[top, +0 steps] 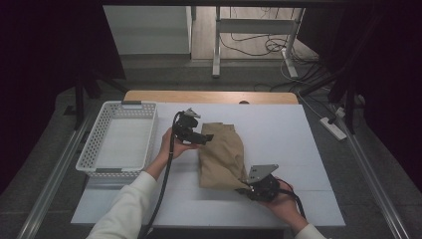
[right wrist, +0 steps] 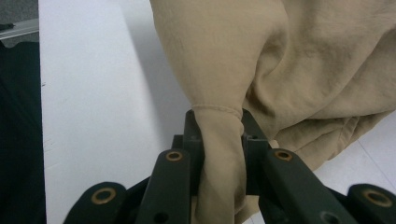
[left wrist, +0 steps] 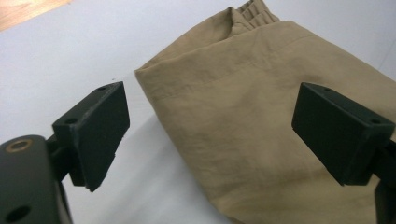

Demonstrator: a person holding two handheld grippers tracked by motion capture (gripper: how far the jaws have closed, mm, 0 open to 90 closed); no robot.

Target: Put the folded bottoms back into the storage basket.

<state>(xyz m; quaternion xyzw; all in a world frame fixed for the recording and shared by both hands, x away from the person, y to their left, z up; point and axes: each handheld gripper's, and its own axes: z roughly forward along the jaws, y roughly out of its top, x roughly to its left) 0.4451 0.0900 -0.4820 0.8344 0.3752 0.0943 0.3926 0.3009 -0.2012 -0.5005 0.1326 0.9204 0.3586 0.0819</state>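
I see the folded tan garment (top: 222, 155) lying mid-table (top: 298, 149), long axis running from my near side to the far side, elastic waistband (left wrist: 252, 10) at the far end. My right tool (top: 249, 186) is clamped on its near right corner, cloth bunched between the jaws. My left tool (top: 205, 137) is spread wide over the far left corner. A white basket (top: 119, 139) sits left.

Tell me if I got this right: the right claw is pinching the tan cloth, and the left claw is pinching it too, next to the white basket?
Not quite. The left claw is not pinching; the left gripper view shows it wide open, hovering over the tan cloth. The right claw really is pinching the cloth, and the white basket does sit nearby.
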